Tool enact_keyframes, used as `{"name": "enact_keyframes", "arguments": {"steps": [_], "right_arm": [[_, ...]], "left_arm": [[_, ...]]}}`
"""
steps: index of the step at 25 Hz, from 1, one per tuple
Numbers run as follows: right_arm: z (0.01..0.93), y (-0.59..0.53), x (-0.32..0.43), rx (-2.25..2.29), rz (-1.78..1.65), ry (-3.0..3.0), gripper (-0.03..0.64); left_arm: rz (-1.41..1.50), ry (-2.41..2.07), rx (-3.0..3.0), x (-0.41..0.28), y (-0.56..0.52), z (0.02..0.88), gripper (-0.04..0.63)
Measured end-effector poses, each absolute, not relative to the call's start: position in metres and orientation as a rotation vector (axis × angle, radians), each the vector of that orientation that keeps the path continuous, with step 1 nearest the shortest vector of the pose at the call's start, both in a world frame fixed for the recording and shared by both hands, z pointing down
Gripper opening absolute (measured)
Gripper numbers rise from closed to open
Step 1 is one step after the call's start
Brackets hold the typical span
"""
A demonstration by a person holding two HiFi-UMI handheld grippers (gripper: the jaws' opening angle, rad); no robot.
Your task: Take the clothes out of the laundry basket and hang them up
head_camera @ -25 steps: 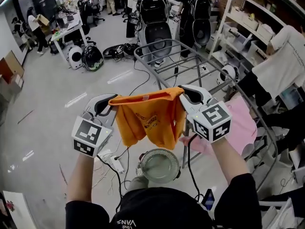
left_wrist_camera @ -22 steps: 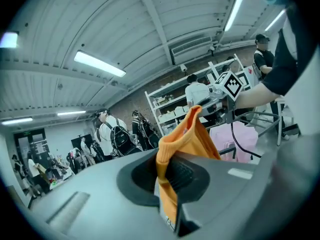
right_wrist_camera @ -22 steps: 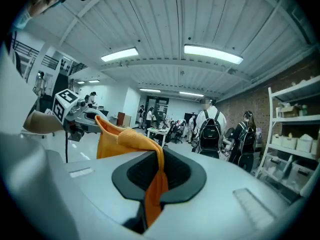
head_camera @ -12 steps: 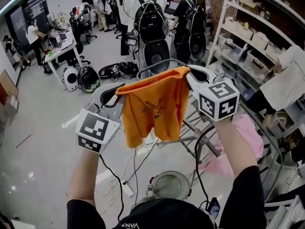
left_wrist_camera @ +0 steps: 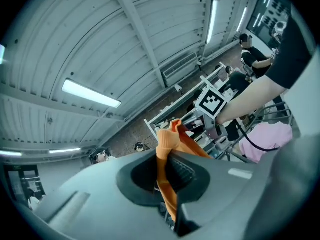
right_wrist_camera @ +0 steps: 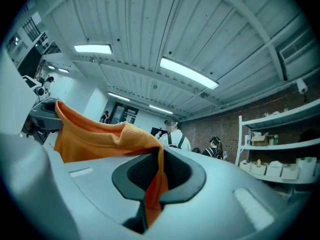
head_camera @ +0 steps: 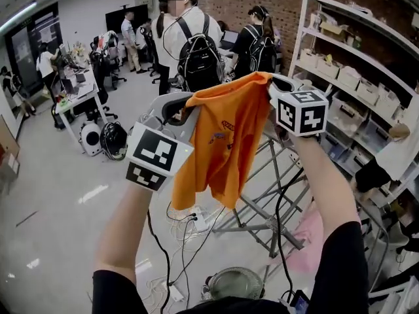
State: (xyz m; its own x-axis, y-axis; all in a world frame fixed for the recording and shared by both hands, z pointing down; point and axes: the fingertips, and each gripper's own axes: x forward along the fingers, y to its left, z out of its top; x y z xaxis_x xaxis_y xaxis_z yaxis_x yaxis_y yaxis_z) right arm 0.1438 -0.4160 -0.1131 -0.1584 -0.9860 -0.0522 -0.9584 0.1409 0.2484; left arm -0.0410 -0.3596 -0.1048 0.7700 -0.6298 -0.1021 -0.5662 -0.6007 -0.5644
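Both grippers are being held raised at about chest height, side by side and well apart.

The left gripper is clamping one upper corner of the orange knitted fabric garment. In the left gripper view its jaws are pressing together on a folded strip of the orange cloth, which is running up between the dark ribbed pads and out over the tips.

The right gripper is clamping the opposite upper corner. In the right gripper view its jaws are likewise closing on a pinch of the fabric, with the ribbed hem lying over the tips and stretching away towards the other tool.

The garment is hanging in the air between the two tools. Its top edge is running from one set of jaws to the other, higher at the right gripper's end. Its body is drooping freely below, with a small printed motif showing on the front. It is touching nothing else.

The grey tubular metal drying rack is standing on the floor behind and below the garment, apart from it. A pink cloth is lying at the rack's right side. A white shelving unit holding boxes is standing further right. A person in a white top with a black backpack is standing beyond the grippers.
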Motion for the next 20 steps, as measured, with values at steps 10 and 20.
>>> {"name": "enact_keyframes", "arguments": {"steps": [10,20], "right_arm": [[-0.174,-0.435,0.266,1.942,-0.545,-2.148,0.028],[-0.033,-0.436,0.395,1.883,-0.273,-2.142,0.026]], "left_arm": [[-0.227,0.905,-2.284,0.085,-0.374,-0.152,0.012],[-0.44,0.818,-2.426,0.221,-0.357,-0.034,0.012]]}}
